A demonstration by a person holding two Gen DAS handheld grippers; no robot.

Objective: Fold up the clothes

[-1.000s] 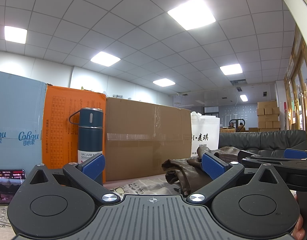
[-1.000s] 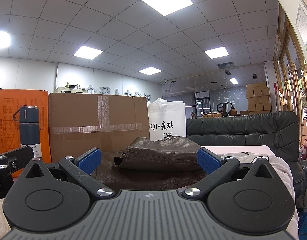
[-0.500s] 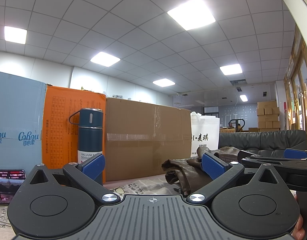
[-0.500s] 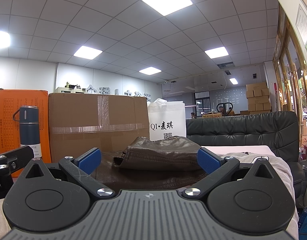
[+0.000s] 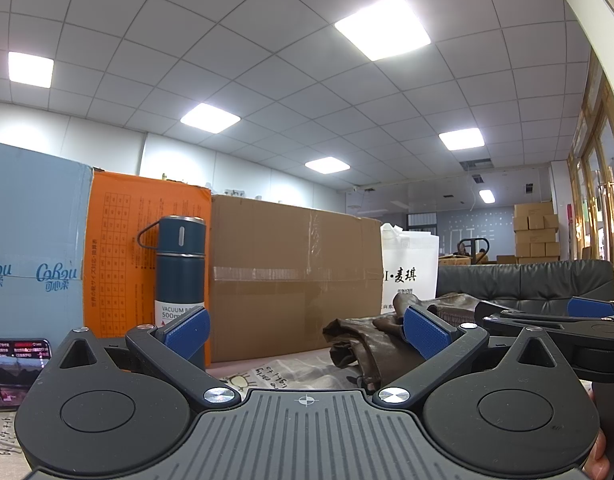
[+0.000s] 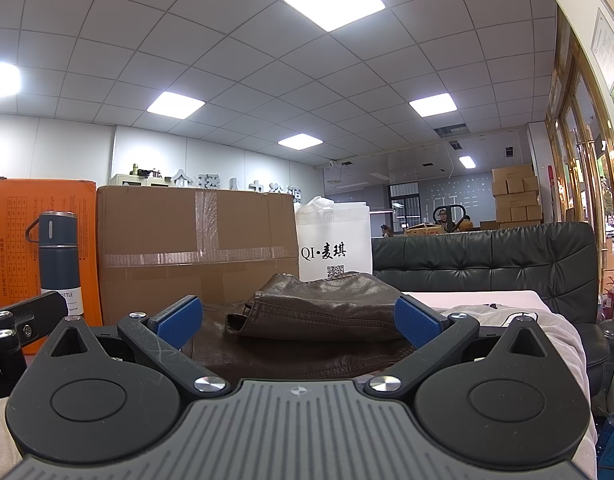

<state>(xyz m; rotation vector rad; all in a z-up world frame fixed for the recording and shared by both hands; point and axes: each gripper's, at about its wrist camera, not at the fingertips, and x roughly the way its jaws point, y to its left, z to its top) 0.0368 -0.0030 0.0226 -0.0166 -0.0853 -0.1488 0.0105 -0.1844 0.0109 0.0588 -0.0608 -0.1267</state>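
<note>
My left hand-held gripper [image 5: 305, 330] is spread wide with nothing between its blue pads, and my right hand-held gripper [image 6: 299, 320] is just as wide and also empty. The crumpled brown leather jacket [image 6: 319, 312] lies at lower centre of the right view, just beyond the right fingers, on the counter [image 5: 267, 368] with its printed cloth. Behind it stand a taped brown cardboard box [image 6: 195, 252] and, at left, a dark blue vacuum flask [image 5: 180, 276].

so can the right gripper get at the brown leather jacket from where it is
Probably yes: the right gripper is open, with the brown leather jacket directly ahead between its fingers and nothing in between.
</note>
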